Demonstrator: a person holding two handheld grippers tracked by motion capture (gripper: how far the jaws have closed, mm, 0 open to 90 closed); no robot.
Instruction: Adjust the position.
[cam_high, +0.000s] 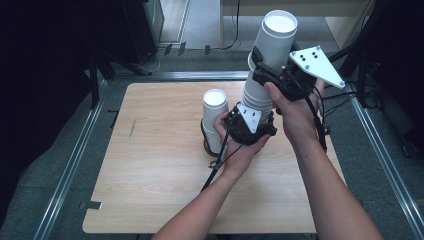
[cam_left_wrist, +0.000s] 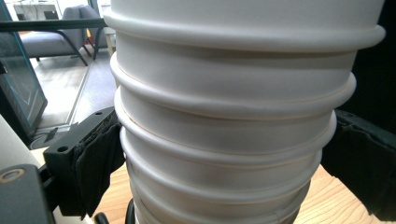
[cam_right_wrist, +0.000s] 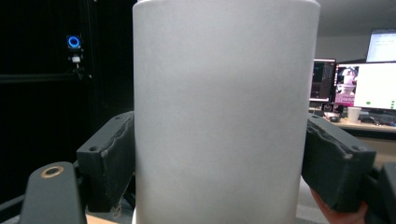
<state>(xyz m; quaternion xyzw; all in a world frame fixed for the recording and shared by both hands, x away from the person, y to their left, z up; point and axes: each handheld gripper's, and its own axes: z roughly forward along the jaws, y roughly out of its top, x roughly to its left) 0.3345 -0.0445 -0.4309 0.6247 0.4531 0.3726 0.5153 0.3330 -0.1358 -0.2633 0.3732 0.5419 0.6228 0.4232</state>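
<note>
A light wooden table (cam_high: 165, 195) spans the frame's middle. Above its centre-right rises a tall stack of white paper cups (cam_high: 265, 75), upside down. The left gripper (cam_high: 248, 125) clamps its lower rims; the right gripper (cam_high: 274, 70) grips the top cup. A shorter cup stack (cam_high: 214, 117) stands just left.

Over the wooden table (cam_high: 150, 165), the right gripper (cam_high: 267, 67) clamps the top cup (cam_high: 275, 40) of a tall stack (cam_high: 257, 97) (upside down), left gripper (cam_high: 252, 122) gripping lower rims; a shorter stack (cam_high: 214, 117) stands beside
</note>
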